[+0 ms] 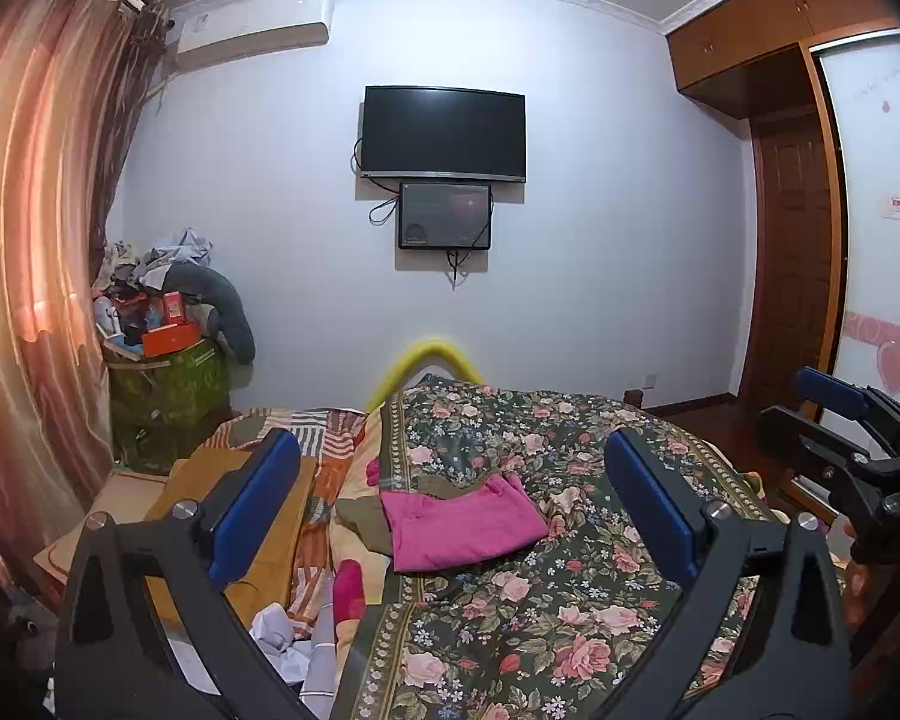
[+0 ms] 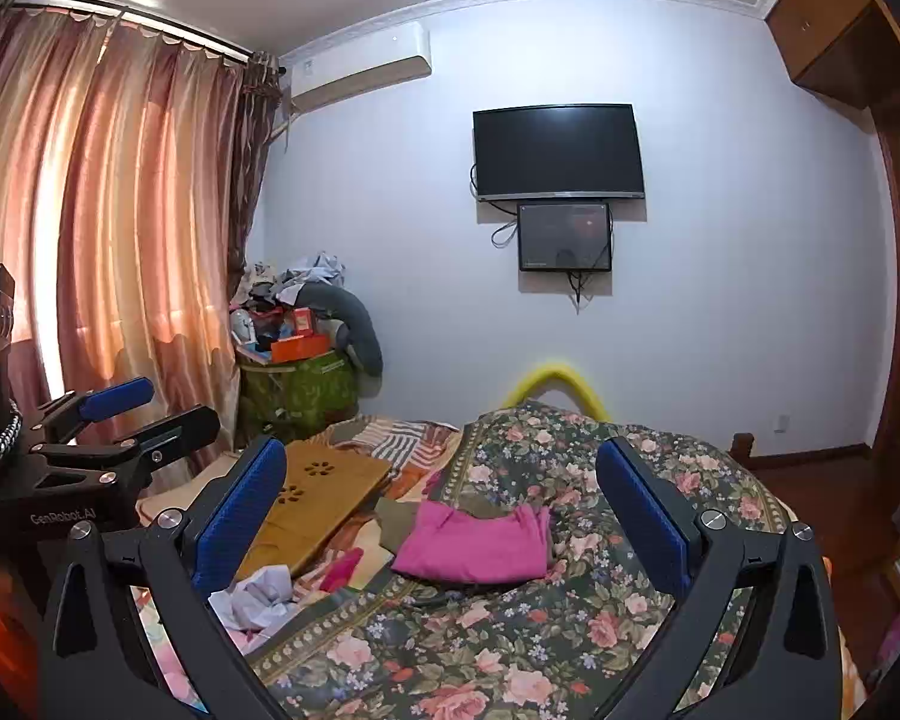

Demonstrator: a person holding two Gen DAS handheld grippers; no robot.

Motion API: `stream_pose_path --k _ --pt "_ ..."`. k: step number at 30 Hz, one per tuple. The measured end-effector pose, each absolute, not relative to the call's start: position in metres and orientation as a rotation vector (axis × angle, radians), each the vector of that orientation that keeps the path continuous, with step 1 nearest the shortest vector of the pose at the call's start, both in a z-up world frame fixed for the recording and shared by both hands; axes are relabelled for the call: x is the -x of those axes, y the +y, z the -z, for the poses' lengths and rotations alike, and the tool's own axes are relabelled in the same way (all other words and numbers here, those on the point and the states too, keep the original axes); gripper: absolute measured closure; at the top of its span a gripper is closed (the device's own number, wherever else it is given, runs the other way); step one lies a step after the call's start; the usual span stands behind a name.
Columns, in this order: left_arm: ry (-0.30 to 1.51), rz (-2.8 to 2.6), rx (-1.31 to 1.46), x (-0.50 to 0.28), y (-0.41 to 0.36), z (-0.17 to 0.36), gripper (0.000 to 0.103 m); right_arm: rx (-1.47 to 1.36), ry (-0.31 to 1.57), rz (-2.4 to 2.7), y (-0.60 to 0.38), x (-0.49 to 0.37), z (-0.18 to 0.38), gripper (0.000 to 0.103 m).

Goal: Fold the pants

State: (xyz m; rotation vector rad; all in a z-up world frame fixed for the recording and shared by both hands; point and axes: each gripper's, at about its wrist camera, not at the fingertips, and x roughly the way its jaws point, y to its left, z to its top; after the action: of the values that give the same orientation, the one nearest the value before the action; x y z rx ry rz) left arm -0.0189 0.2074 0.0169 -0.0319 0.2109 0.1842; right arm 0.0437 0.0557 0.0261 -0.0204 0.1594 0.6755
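The pink pants [image 1: 465, 525] lay folded flat on the floral bed [image 1: 570, 630], so the left gripper [image 1: 450, 504] and right gripper [image 2: 441, 510] hung clear, jaws wide and empty.

— What do we see of the pants [image 1: 465, 525]?

— We see them bright pink, folded into a flat, roughly rectangular bundle, lying on the flowered bedspread [image 1: 570, 600].

— And their far edge?

— It bunches up a little. Their left side overlaps an olive-brown garment [image 1: 360, 519] beside them. Nothing grips them.
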Motion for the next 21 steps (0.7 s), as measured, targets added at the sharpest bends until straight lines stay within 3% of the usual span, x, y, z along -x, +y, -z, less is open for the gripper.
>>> stream_pose_path --k 21 --pt "0.229 -0.16 0.013 0.0103 0.2032 -0.0107 0.0 0.004 0.183 -0.671 0.0499 -0.0439 -0.0235 0.0"
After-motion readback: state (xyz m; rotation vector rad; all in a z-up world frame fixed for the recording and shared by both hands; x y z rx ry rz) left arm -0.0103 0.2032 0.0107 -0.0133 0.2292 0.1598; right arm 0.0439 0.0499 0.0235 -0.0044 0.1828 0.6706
